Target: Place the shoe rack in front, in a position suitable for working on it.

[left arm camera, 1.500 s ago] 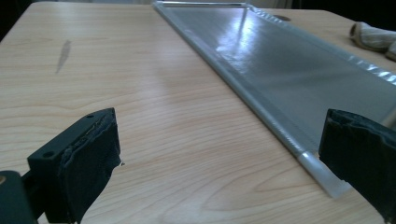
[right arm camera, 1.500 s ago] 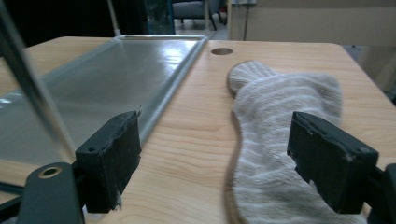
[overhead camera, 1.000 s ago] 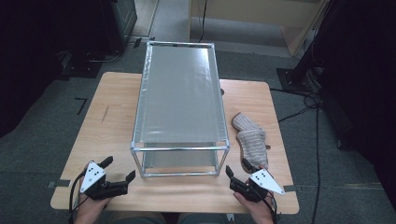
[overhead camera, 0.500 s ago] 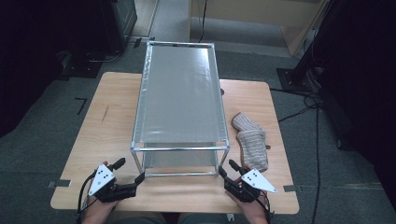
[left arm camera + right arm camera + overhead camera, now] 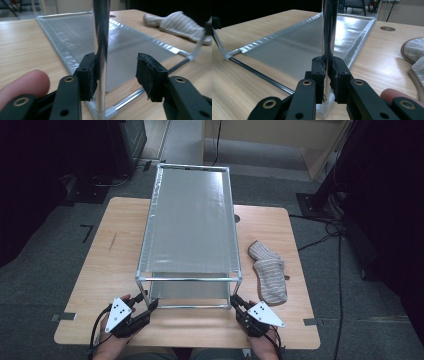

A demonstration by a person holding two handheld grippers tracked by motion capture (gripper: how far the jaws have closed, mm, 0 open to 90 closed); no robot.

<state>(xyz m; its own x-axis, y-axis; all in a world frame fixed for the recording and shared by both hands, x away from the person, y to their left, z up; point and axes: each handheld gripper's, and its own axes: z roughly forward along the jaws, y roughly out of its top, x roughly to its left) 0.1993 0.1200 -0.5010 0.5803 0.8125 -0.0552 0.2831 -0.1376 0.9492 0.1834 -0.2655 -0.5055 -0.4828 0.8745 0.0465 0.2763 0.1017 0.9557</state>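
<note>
A metal-tube rack (image 5: 187,279) with silver sheet shelves stands on the wooden table (image 5: 115,245). My left gripper (image 5: 152,304) is at its front left corner post (image 5: 101,37). In the left gripper view the gripper (image 5: 120,72) has its jaws around the post and they have just been closing: one pad (image 5: 87,72) touches the post, the other stands apart. My right gripper (image 5: 235,299) is at the front right post (image 5: 330,30). In the right gripper view the gripper (image 5: 329,75) has both pads pressed on that post.
A pair of striped beige socks (image 5: 270,270) lies on the table to the right of the rack. A round cable hole (image 5: 236,218) is in the tabletop behind them. Dark furniture and cables stand on the floor around the table.
Both grippers moved inward to the rack's front corner posts. The right jaws closed onto their post. The left jaws narrowed around theirs.
</note>
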